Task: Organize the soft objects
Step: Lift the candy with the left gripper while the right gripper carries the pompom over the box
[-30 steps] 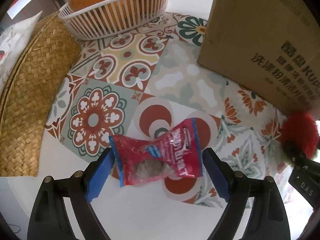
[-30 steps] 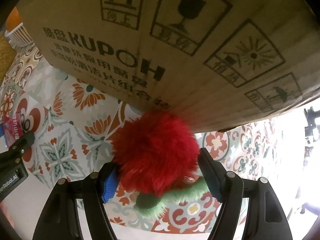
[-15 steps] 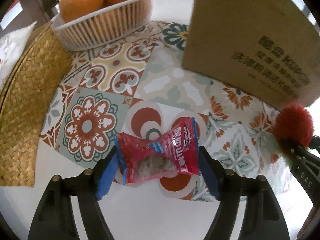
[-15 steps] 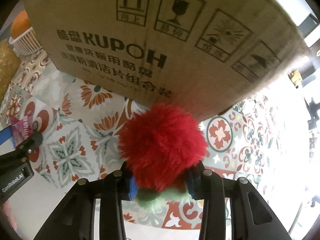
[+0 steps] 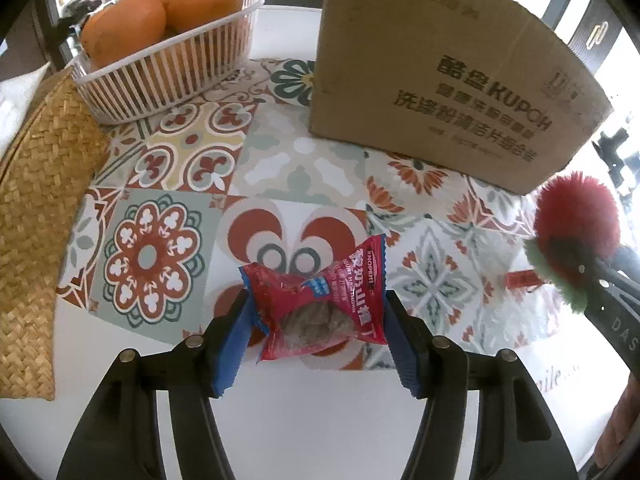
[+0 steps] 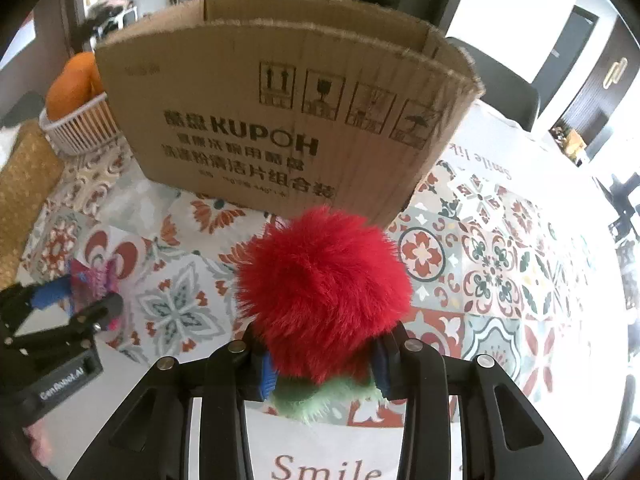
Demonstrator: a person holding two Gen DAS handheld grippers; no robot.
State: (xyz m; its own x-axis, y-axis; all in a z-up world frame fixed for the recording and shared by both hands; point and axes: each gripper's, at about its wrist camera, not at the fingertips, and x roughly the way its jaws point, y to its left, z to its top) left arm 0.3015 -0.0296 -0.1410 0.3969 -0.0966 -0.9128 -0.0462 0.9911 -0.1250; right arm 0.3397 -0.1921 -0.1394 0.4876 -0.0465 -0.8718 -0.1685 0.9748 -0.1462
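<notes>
Closest in on the left side, the left tool (image 5: 318,316) has its blue pads (image 5: 234,340) pressed against both ends of a red snack packet (image 5: 320,300) — a firm pinch, the wrapper crumpled between them and apparently raised just above the patterned cloth (image 5: 280,168) on the bench. Over on the right, the right tool (image 6: 322,364) is clamped on a fluffy red pom-pom toy (image 6: 324,288), its green fuzzy base (image 6: 316,400) poking out below the pads, the red fur bulging up above the fingers. From the right wrist view the left tool sits off to the left with the packet (image 6: 90,280) between its tips; from the left wrist view the pom-pom (image 5: 576,220) hangs at the right edge, well apart from the packet.

Further out, a cardboard box (image 6: 288,132) stands upright on the cloth with its top open — the pom-pom is near its front wall, lower than the rim. Left of the box, a white slatted basket (image 5: 168,76) holds oranges (image 5: 124,28), and a woven straw mat (image 5: 36,208) lies along the left edge, just beside the basket.
</notes>
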